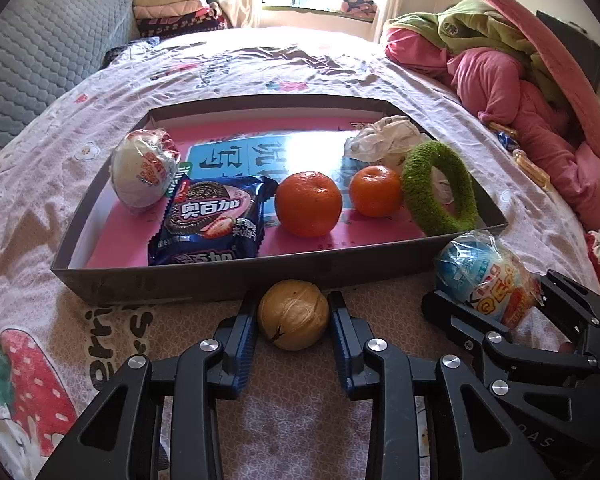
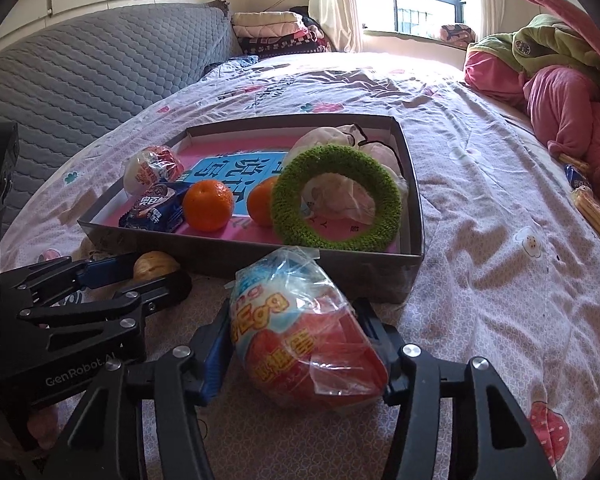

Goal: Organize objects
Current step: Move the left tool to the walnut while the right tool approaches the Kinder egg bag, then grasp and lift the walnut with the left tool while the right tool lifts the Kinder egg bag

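Two grippers work side by side on the bed (image 1: 320, 64), just in front of a shallow box (image 1: 236, 276). The left gripper (image 1: 293, 316) has its jaws clamped on a tan nut (image 1: 293, 314), which sits on the sheet touching or nearly touching the box's near wall. The right gripper (image 2: 300, 332) has its jaws pressed against both sides of a plastic-wrapped toy egg (image 2: 304, 332), blue on top and red below, also on the sheet by the box's near right corner. Inside the box lie a white wrapped egg (image 1: 146, 170) at far left, a blue cookie pack (image 1: 212, 220) beside it, two oranges (image 1: 308, 204) in the middle, a green fuzzy ring (image 1: 440, 188) propped at the right, and a crumpled white bag (image 1: 384, 140) behind the ring. Pink and green bedding (image 1: 500, 72) is heaped to the right; a grey quilted cover (image 1: 40, 52) stands at the left.
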